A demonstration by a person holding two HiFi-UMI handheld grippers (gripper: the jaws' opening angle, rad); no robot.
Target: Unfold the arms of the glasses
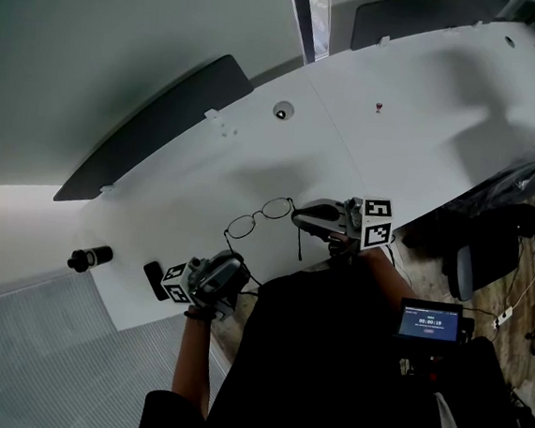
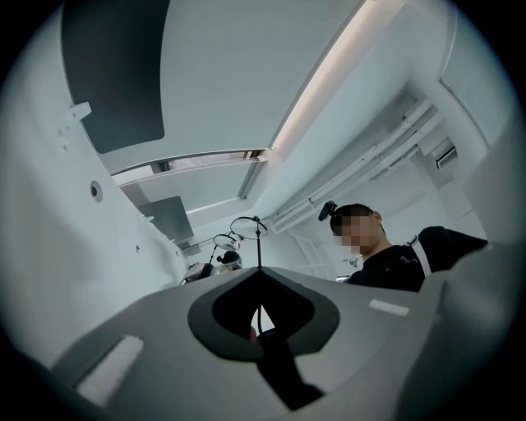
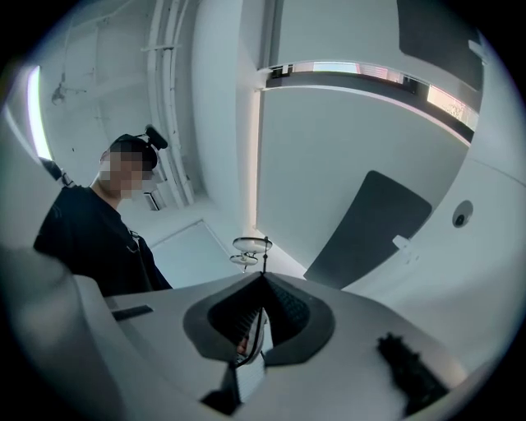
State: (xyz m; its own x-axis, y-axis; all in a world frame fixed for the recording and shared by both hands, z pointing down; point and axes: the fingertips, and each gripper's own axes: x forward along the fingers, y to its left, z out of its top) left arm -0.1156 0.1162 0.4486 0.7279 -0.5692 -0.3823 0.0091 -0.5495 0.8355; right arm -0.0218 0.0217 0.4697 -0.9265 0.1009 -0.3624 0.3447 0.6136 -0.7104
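My left gripper point(image 1: 233, 260), jaws pressed together on one thin arm of the glasses point(image 1: 260, 215). The frame is held over the white table point(image 1: 401, 99), between both tools. My right gripper point(image 1: 299, 219) is pinched shut on the other arm.

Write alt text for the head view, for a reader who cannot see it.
Seen from above, a person holds wire-rimmed glasses over a white table, the left tool and right tool each shut on one arm. A black cylinder sits near the table's left corner.
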